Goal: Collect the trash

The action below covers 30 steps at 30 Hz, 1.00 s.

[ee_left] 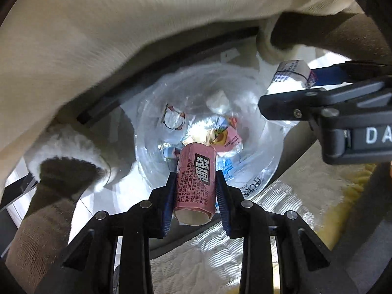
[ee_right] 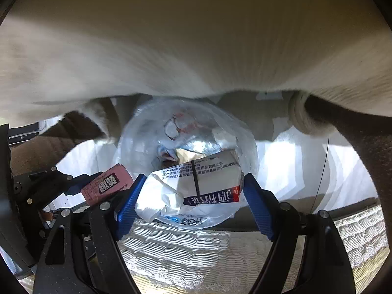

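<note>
My left gripper (ee_left: 196, 183) is shut on a pink rolled wrapper (ee_left: 194, 183) with black print, held over the mouth of a clear plastic trash bag (ee_left: 156, 112) that holds several crumpled wrappers. My right gripper (ee_right: 193, 191) is shut on a white tissue pack wrapper (ee_right: 203, 183) with a blue and red band, also over the bag (ee_right: 147, 132). The right gripper (ee_left: 303, 80) with its white wrapper (ee_left: 291, 73) shows at the upper right of the left wrist view. The pink wrapper (ee_right: 105, 183) shows at the left of the right wrist view.
The person's cream trousers (ee_left: 98, 24) fill the top of both views, with brown socks and white slippers (ee_left: 71, 147) on either side of the bag. A quilted white mattress edge (ee_right: 196, 250) lies below the grippers.
</note>
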Motion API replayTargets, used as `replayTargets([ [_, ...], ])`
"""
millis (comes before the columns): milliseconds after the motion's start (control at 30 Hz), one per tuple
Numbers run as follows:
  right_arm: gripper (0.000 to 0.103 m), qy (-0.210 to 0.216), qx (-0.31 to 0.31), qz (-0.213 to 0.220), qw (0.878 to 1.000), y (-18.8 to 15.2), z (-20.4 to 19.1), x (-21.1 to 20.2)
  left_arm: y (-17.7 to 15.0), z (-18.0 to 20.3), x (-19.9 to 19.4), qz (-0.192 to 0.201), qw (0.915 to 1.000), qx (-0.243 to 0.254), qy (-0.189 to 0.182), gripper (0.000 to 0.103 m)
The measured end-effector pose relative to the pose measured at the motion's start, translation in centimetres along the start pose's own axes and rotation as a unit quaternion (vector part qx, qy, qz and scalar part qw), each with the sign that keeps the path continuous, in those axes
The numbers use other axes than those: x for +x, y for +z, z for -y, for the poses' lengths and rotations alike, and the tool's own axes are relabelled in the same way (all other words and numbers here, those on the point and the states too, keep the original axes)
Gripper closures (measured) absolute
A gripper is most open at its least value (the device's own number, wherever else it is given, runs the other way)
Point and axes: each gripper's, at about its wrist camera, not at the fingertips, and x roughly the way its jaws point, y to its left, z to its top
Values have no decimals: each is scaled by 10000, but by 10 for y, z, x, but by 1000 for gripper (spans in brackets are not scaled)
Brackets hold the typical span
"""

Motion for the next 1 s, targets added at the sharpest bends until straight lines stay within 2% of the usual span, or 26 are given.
replayTargets([
  [333,24,-123,382,-399,9984,6,20,31,9,-2,36,-472,9988,154,14,70],
  [400,18,-129,376,-380,9985,6,21,33,10,-3,41,-491,9986,194,54,48],
  [433,16,-148,373,-374,9985,5,21,33,9,-5,42,-502,9986,179,26,32],
  [533,13,-154,377,-385,9984,5,21,33,7,-9,41,-450,9989,90,-17,17],
  [733,13,-269,388,-422,9980,3,20,30,3,-11,30,-293,9996,42,-20,9],
  [1000,13,-381,373,-188,9984,-6,15,7,-3,-5,2,29,9998,159,68,8],
])
